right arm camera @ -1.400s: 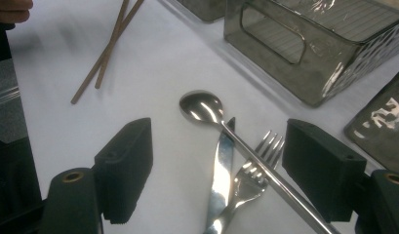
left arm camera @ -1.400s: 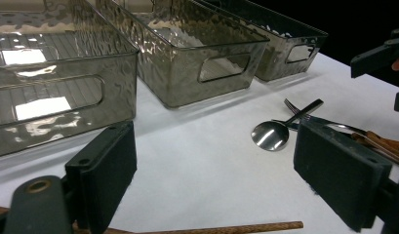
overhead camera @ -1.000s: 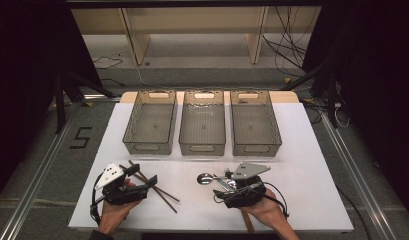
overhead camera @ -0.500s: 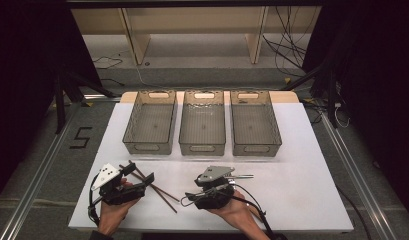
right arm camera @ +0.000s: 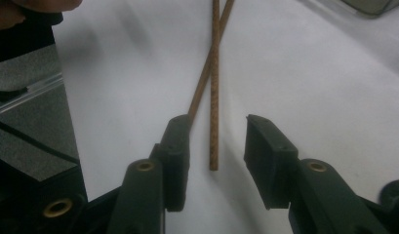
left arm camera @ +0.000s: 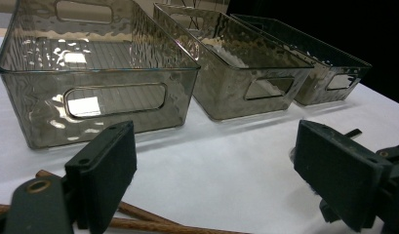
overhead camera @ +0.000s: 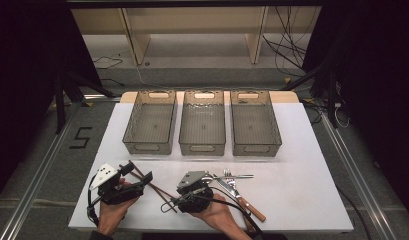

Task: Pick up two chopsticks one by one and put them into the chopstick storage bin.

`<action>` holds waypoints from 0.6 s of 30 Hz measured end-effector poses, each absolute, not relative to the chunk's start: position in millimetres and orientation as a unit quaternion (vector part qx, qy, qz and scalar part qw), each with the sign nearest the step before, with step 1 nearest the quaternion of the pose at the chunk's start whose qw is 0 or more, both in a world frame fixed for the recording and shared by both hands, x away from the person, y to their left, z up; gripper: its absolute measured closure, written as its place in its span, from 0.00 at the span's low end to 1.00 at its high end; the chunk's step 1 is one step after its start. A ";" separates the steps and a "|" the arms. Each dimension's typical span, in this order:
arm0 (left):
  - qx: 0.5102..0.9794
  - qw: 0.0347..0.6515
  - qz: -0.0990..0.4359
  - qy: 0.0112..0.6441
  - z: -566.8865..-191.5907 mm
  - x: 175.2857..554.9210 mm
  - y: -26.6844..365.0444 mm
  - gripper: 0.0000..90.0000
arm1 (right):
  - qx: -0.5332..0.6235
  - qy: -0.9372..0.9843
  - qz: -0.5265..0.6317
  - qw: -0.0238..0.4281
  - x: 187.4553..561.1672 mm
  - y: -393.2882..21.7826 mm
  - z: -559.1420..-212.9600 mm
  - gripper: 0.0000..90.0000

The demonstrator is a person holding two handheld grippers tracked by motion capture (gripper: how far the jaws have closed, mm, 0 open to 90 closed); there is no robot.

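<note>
In the high view, the left gripper [overhead camera: 137,181] rests near the table's [overhead camera: 302,150] front left corner over two brown chopsticks [overhead camera: 157,192], and the right gripper [overhead camera: 168,204] points at their near ends.

In the left gripper view its jaws gape empty before three trays [left arm camera: 114,92].

In the right gripper view, jaws that have just been closing straddle one chopstick's end [right arm camera: 214,146] without pinching it.
</note>
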State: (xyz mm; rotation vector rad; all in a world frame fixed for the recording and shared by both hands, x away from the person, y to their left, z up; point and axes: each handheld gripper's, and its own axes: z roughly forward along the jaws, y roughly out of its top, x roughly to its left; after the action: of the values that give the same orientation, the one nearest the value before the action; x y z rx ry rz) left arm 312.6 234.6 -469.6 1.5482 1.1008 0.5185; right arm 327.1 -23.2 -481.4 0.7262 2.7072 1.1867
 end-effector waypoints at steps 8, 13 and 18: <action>0.654 0.552 0.221 0.468 -469.6 312.7 234.7 0.17 | 0.237 0.896 0.371 0.056 327.6 -13.0 -488.5 0.78; 0.654 0.551 0.220 0.468 -469.7 312.8 234.7 0.17 | 0.241 0.899 0.362 0.059 329.1 -9.8 -491.8 0.85; 0.653 0.552 0.221 0.470 -469.8 312.9 234.6 0.17 | 0.242 0.900 0.356 0.065 328.6 -8.9 -493.7 0.95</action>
State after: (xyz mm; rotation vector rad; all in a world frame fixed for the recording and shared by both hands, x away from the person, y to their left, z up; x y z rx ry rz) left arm 312.9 234.6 -469.8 1.5441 1.1114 0.5222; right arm 328.6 -8.9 -493.7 0.7308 2.7172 1.0736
